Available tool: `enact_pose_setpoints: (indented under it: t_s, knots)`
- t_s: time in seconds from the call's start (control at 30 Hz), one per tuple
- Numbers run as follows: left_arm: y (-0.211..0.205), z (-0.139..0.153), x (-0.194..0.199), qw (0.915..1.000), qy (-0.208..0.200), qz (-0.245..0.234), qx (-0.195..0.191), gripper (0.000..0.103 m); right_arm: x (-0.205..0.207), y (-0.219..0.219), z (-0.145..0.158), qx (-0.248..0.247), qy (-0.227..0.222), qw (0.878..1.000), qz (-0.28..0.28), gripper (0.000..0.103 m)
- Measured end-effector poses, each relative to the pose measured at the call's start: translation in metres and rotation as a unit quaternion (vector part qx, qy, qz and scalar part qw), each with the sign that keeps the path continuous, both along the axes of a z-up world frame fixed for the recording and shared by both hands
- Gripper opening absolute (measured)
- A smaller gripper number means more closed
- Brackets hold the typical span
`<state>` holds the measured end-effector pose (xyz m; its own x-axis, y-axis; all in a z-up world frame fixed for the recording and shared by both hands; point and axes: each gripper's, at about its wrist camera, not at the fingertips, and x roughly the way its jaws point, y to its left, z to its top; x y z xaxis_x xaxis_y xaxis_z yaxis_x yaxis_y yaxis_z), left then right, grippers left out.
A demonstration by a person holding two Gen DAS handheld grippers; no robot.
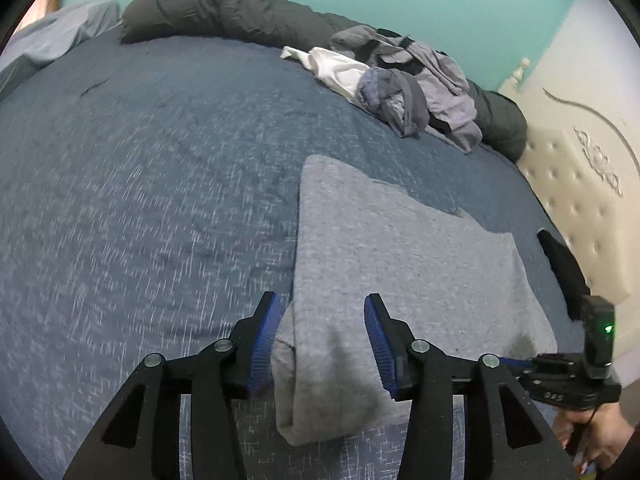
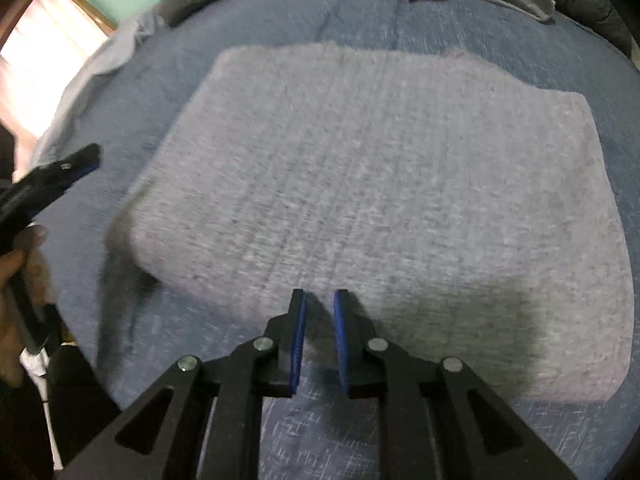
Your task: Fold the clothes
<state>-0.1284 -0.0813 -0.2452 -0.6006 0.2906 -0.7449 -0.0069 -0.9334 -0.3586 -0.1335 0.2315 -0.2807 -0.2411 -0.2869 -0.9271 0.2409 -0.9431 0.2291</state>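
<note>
On the blue bed (image 1: 140,184): folded grey garment (image 1: 400,264) lies flat | left gripper (image 1: 320,336) fingers wide, straddling its near corner | right gripper (image 2: 320,332) fingers narrow, empty, over its near edge

Folded grey garment (image 2: 372,200) flat on bed

We count one folded grey garment (image 2: 380,200), one heap of unfolded clothes (image 1: 404,80), one dark rolled duvet (image 1: 224,12), one bed (image 1: 140,160), and two tongs: left tongs (image 1: 320,340), right tongs (image 2: 320,332).
</note>
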Motion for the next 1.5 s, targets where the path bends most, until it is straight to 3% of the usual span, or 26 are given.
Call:
enact_pose_setpoints:
  t_s: [0.3,0.4,0.5,0.63,0.93,1.1,1.37,1.5]
  knots:
    - [-0.006,-0.018,0.012,0.9999,0.014,0.006,0.002,0.052,-0.009,-0.013,-0.033,0.038,-0.028,0.999,-0.017,0.013]
    - [-0.005,-0.017,0.014,0.9996,0.028,0.002,0.002,0.053,-0.01,-0.013,-0.032,0.037,-0.034,0.999,-0.019,0.013]
    - [-0.004,-0.016,0.015,0.9991,0.042,-0.001,0.0,0.054,-0.013,-0.005,-0.017,0.005,-0.032,0.999,-0.04,0.013]
    - [-0.004,-0.016,0.015,0.9984,0.056,-0.006,0.008,0.057,-0.018,-0.008,-0.023,0.008,-0.036,0.998,-0.046,0.013]
    - [-0.013,-0.027,0.011,0.9989,0.044,0.002,0.014,0.06,-0.027,-0.014,-0.037,0.014,-0.045,0.997,-0.06,0.012]
    - [-0.015,-0.029,0.011,0.9989,0.043,0.005,0.02,0.061,-0.029,-0.02,-0.025,0.02,-0.022,0.998,-0.055,0.012]
    - [-0.016,-0.03,0.011,0.9988,0.044,0.005,0.023,0.062,-0.058,-0.037,-0.057,0.04,-0.045,0.996,-0.058,0.012]
    - [-0.016,-0.029,0.01,0.9985,0.045,0.006,0.028,0.062,-0.044,-0.041,-0.031,0.02,-0.048,0.997,-0.05,0.012]
